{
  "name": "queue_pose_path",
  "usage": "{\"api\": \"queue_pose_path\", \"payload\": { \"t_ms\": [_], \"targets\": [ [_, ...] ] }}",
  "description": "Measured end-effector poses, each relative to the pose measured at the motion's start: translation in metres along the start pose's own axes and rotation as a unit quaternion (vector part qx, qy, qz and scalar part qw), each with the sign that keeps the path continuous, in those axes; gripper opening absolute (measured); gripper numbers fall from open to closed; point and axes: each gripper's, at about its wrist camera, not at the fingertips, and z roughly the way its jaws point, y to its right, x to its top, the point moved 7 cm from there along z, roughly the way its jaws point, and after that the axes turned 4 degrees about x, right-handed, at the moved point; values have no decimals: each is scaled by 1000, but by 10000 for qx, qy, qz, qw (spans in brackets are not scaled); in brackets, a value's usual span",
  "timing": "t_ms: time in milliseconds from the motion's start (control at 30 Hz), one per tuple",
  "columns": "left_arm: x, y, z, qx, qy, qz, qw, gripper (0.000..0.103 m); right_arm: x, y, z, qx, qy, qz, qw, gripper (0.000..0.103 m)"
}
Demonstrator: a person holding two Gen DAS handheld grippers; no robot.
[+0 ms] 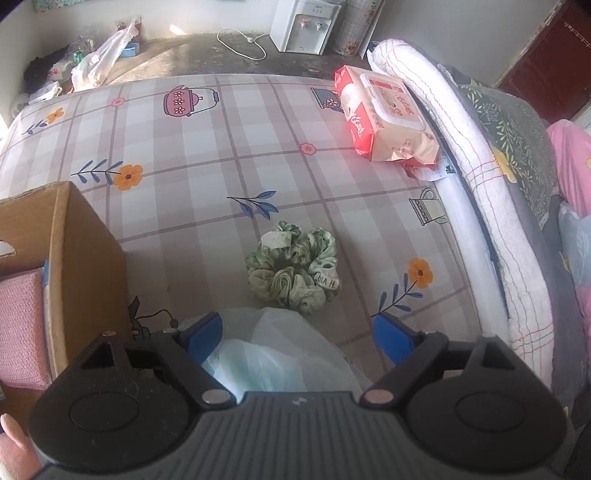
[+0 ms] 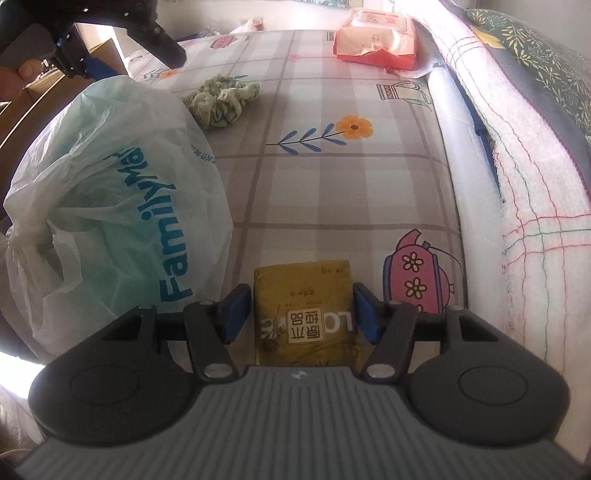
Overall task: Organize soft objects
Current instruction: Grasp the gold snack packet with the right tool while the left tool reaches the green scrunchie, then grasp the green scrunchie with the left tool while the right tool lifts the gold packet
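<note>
My right gripper (image 2: 300, 314) is shut on a flat gold tissue pack (image 2: 306, 295) that lies on the checked bedsheet (image 2: 332, 184), with a blue pad against each side of it. To its left sits a puffy white FamilyMart plastic bag (image 2: 110, 192). My left gripper (image 1: 299, 339) stands open above that bag (image 1: 280, 354), whose top bulges up between the wide-spread pads. A green scrunchie (image 1: 293, 271) lies just beyond the bag, and it shows in the right wrist view too (image 2: 221, 99).
An open cardboard box (image 1: 81, 258) with a pink cloth (image 1: 18, 325) inside stands at the left. A red wet-wipes pack (image 1: 384, 114) lies far right against a rolled white quilt (image 1: 491, 206). Beyond the bed are a floor and a water dispenser (image 1: 303, 26).
</note>
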Motion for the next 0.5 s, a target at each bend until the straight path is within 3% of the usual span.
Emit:
{"api": "queue_pose_path", "payload": {
  "t_ms": [300,367,433,500],
  "targets": [
    [16,12,69,530,-628,180,9965,87,-1,7,-3,121,90,341,9993,61],
    [15,10,75,558,-747,121,9956,74,-1,8,-4,119,100,381,9992,60],
    [15,10,75,579,-693,121,9958,68,-1,9,-6,111,122,400,9991,55],
    [14,10,73,568,-649,96,9962,56,-2,10,-7,110,147,413,9990,54]
  ]
}}
